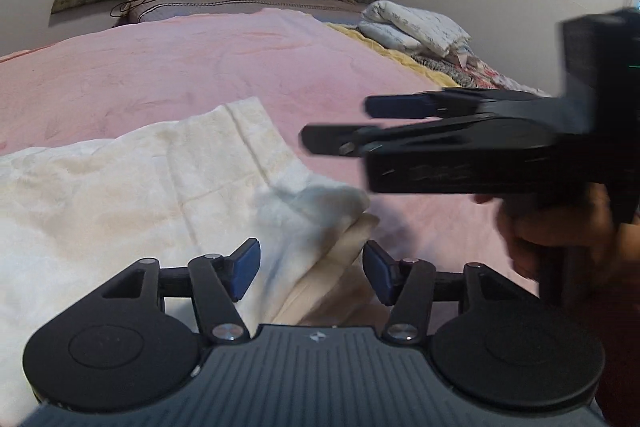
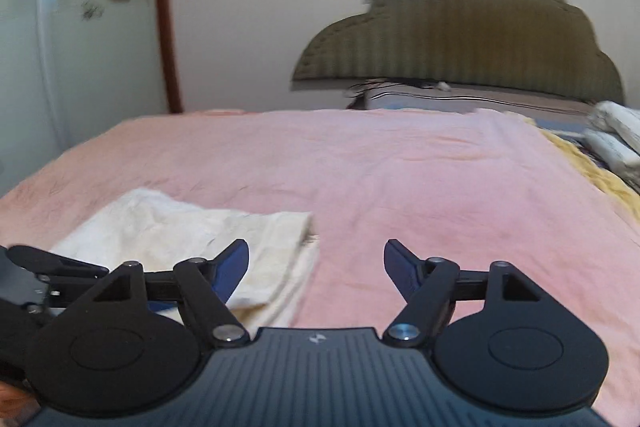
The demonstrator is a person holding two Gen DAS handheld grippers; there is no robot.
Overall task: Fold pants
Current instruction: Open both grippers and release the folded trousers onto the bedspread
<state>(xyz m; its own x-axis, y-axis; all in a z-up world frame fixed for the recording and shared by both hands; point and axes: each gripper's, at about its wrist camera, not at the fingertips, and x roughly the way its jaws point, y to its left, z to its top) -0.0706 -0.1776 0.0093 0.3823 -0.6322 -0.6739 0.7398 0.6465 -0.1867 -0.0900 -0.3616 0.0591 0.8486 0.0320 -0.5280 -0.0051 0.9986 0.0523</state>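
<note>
On the pink blanket (image 2: 400, 167), the cream pants (image 1: 120, 195) lay folded near its front edge. The left gripper (image 1: 311, 267) stood open over their corner, gripping nothing; the right gripper (image 2: 316, 267) hung open, empty, just beside them.

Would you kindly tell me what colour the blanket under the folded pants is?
The fuzzy blanket is pale pink, clearest in the right wrist view.

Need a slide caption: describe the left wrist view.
Left gripper open above cream pants on pink blanket; right gripper open alongside.
</note>
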